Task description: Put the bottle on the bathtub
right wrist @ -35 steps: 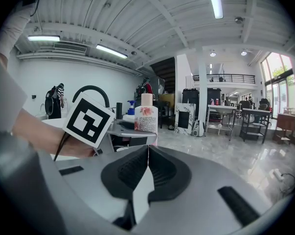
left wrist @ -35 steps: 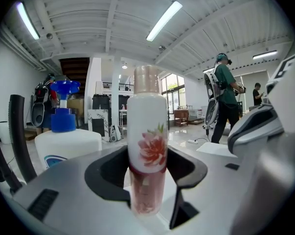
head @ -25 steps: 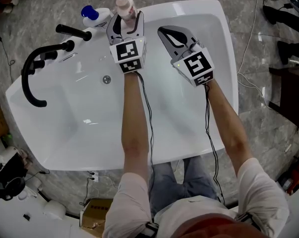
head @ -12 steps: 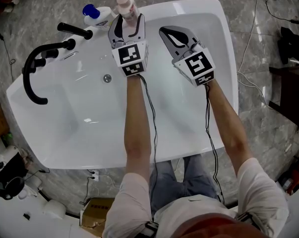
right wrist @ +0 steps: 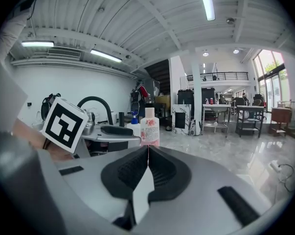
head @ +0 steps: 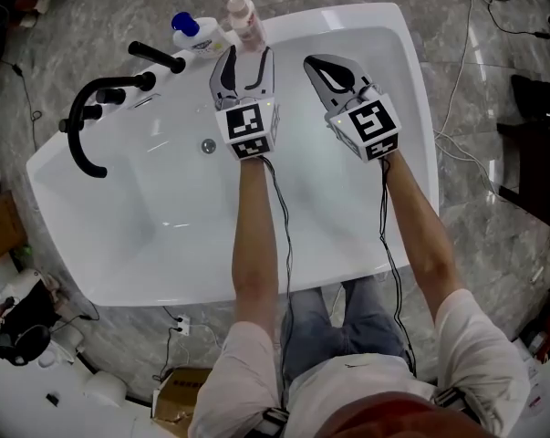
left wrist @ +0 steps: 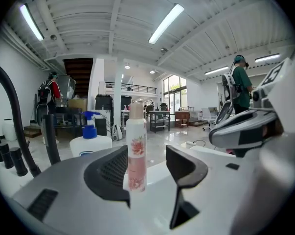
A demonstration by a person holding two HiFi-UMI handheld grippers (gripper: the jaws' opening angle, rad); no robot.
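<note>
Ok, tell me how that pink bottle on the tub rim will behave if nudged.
The pink bottle is tall and slim on a narrow base, so it probably tips easily. Its round body would likely roll on the smooth bathtub rim if it fell.

Pink floral plastic bottle [head: 242, 16] stands upright on the white bathtub rim [head: 347, 14], just ahead of my left claw [head: 248, 53], clear of its parted jaws. White blue-capped pump bottle [head: 197, 33] stands left of it. My right claw [head: 313, 63], jaws together, is to the right.

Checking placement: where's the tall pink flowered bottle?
Head view, upper left: the pink bottle stands on the white bathtub's far rim, beside the blue-capped pump bottle.
</note>
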